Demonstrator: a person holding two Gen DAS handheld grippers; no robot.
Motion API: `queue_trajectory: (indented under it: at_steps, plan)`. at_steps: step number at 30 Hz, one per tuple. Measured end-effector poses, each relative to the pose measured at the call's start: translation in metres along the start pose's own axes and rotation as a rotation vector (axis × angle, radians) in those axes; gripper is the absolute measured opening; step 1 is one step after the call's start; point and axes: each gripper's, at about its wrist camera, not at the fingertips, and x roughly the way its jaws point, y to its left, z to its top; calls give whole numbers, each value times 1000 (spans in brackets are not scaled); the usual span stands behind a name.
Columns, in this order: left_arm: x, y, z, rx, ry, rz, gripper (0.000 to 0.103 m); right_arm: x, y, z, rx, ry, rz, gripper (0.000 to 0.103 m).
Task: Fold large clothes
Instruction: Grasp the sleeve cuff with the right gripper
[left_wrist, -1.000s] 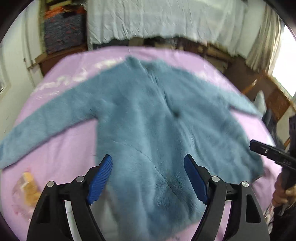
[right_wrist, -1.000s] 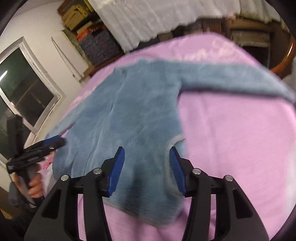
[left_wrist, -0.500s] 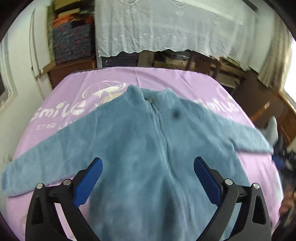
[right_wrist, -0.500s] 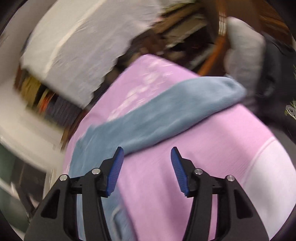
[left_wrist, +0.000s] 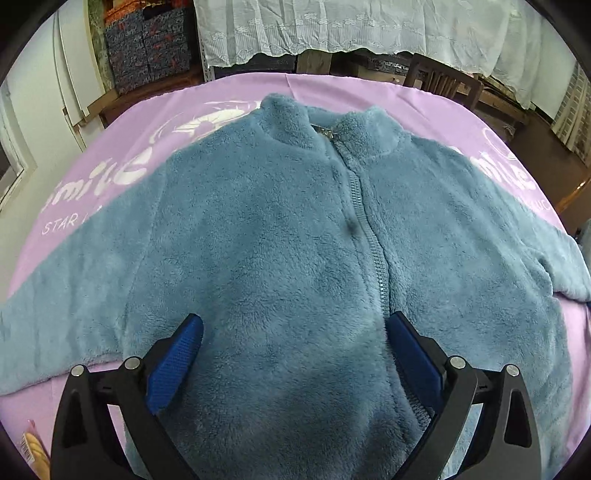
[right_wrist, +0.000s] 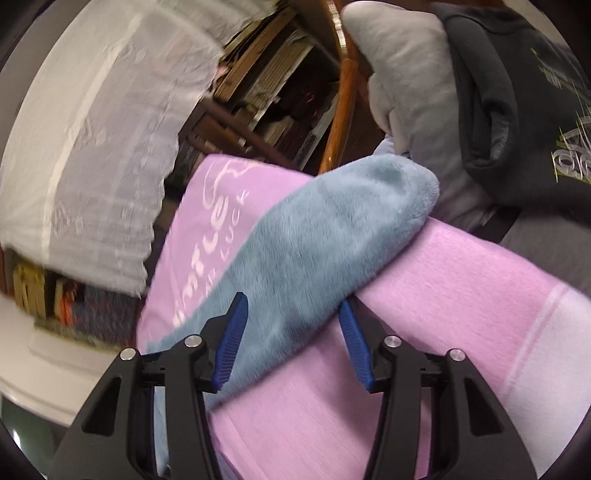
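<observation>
Fleece spread flat, no fold made yet.

The left hand-held gripper (left_wrist: 293, 363) hangs wide open over the fleece (left_wrist: 295, 229) on the purple surface (left_wrist: 122, 147); the right hand-held gripper (right_wrist: 291, 339) is closing around the sleeve (right_wrist: 332, 229), not pinching yet. All folds are left.

A white lace cloth (left_wrist: 354, 29) hangs behind the purple blanket (left_wrist: 122, 147).

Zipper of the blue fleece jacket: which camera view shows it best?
The left wrist view: the zipper runs closed down the front of the blue fleece jacket from collar toward hem, sharp and unobstructed. The right wrist view shows only one sleeve lying on the purple blanket, no zipper.
</observation>
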Motion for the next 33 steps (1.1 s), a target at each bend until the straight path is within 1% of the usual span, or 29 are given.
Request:
queue_trajectory:
  at_steps: [3, 5, 7, 8, 9, 10, 12, 13, 15, 20, 22, 24, 26, 30, 33]
  plan:
    - [0, 2, 0, -6, 1, -10, 100, 4, -3, -1, 111, -49, 21, 50]
    - [1, 1, 1, -3, 1, -9, 100, 6, -3, -6, 160, -95, 27, 50]
    - [0, 5, 0, -3, 2, -11, 100, 7, -4, -12, 181, -144, 38, 49]
    - [-1, 5, 0, -3, 2, -13, 100, 8, -3, -15, 165, -173, 40, 46]
    - [-1, 6, 0, -3, 3, -15, 100, 11, 0, -17, 134, -187, 27, 42]
    - [-2, 7, 0, -2, 5, -18, 100, 15, 1, -17, 111, -178, 10, 34]
    - [-3, 10, 0, -2, 11, -28, 100, 19, -5, -10, 127, -156, 32, 20]
    - [-3, 10, 0, -3, 13, -31, 100, 22, -9, -8, 133, -147, 28, 6]
    - [-7, 17, 2, -27, 12, -46, 100, 23, -18, -5, 162, -119, 67, 5]
    - [-22, 53, 12, -142, -32, -59, 100, 24, -10, -3, 112, -108, 51, 7]
    - [-23, 66, 15, -179, -26, -80, 100, 22, -6, -2, 86, -107, 62, 7]
    - [-21, 74, 17, -205, -14, -118, 100, 21, 4, 0, 36, -114, 73, 7]
    - [-21, 73, 17, -198, -14, -114, 100, 17, 20, -4, -42, -129, 76, 7]
    - [-26, 63, 17, -150, -29, -80, 100, 12, 51, -15, -194, -169, 65, 7]
    - [-25, 64, 17, -156, -30, -79, 100, 15, 74, -26, -283, -157, 82, 7]
